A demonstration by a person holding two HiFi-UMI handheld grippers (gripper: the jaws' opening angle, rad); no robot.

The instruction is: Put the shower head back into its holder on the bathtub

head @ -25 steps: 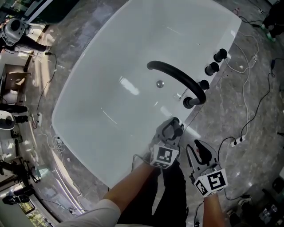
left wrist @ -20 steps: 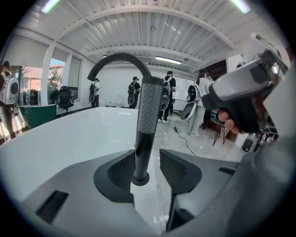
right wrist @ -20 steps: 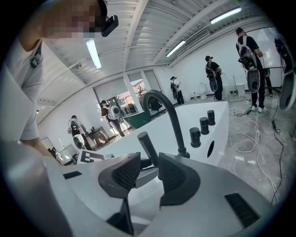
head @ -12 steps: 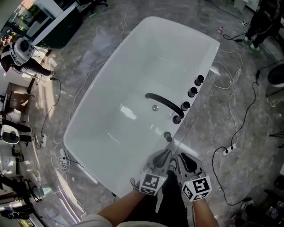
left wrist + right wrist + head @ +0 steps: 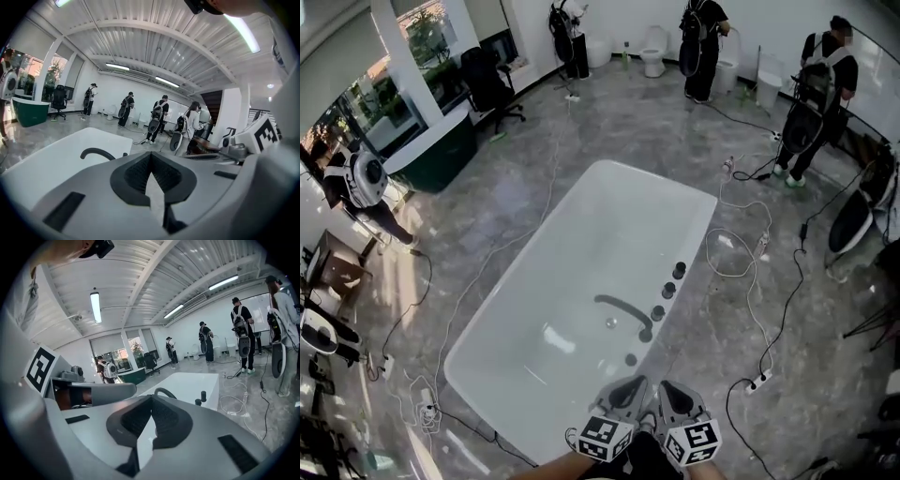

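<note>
Now left gripper (image 5: 632,386) and right gripper (image 5: 669,388) are closed, empty, adjacent.

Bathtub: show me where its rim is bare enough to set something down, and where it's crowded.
Bare: the bathtub's long rim at the head view's left and its far end, bordered by floor. Its basin is open away from the spout and drain. Crowded: the opposite rim, where the knobs line up beside the spout; the floor alongside carries looped cables.

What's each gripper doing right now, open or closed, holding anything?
Left gripper: closed, holding nothing.
Right gripper: closed, holding nothing.
</note>
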